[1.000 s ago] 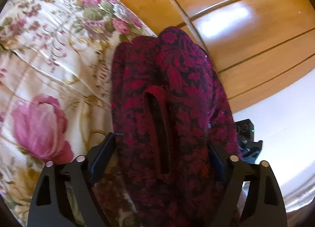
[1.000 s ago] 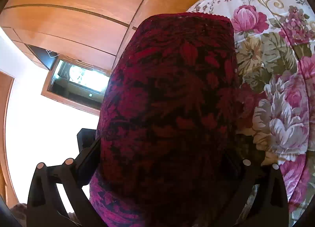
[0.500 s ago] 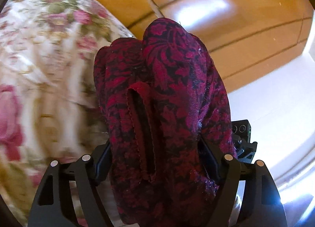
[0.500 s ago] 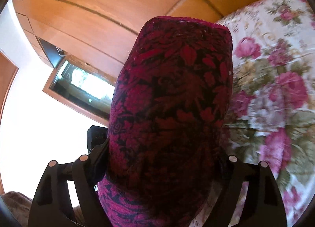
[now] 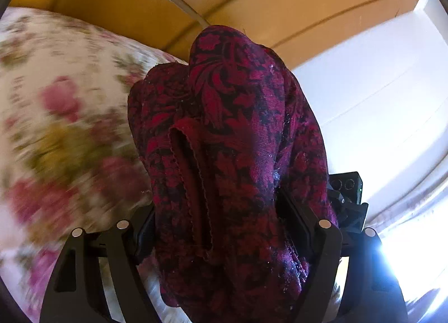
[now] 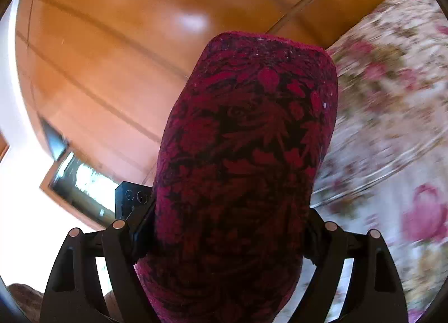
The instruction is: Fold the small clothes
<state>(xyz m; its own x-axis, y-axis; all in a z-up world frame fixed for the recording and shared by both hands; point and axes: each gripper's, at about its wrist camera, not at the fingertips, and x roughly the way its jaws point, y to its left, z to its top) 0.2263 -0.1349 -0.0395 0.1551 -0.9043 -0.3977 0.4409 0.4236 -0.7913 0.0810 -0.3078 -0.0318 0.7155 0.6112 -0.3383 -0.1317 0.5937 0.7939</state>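
Note:
A dark red garment with a black floral pattern (image 5: pixel 229 155) is bunched into a thick roll held up off the bed. My left gripper (image 5: pixel 218 219) is shut on one end of it, pads pressed into both sides, and a hemmed opening faces the camera. My right gripper (image 6: pixel 226 227) is shut on the other end (image 6: pixel 246 141), whose smooth folded face rises between the fingers. Each view shows a black corner of the other gripper just beside the cloth (image 5: pixel 347 191) (image 6: pixel 131 199). The cloth hides the fingertips in both views.
A floral bedspread (image 5: pixel 61 127) (image 6: pixel 392 127) lies below and to the side, blurred by motion. Glossy wooden panels (image 5: pixel 252 0) (image 6: pixel 112 43) stand behind. A white wall (image 5: pixel 378 85) and a framed window or mirror (image 6: pixel 78 180) are nearby.
Both grippers have risen and swung with the garment; the bedspread has slid towards the frame edges and more wood and wall show. The jaws have drawn in a little on the bundle.

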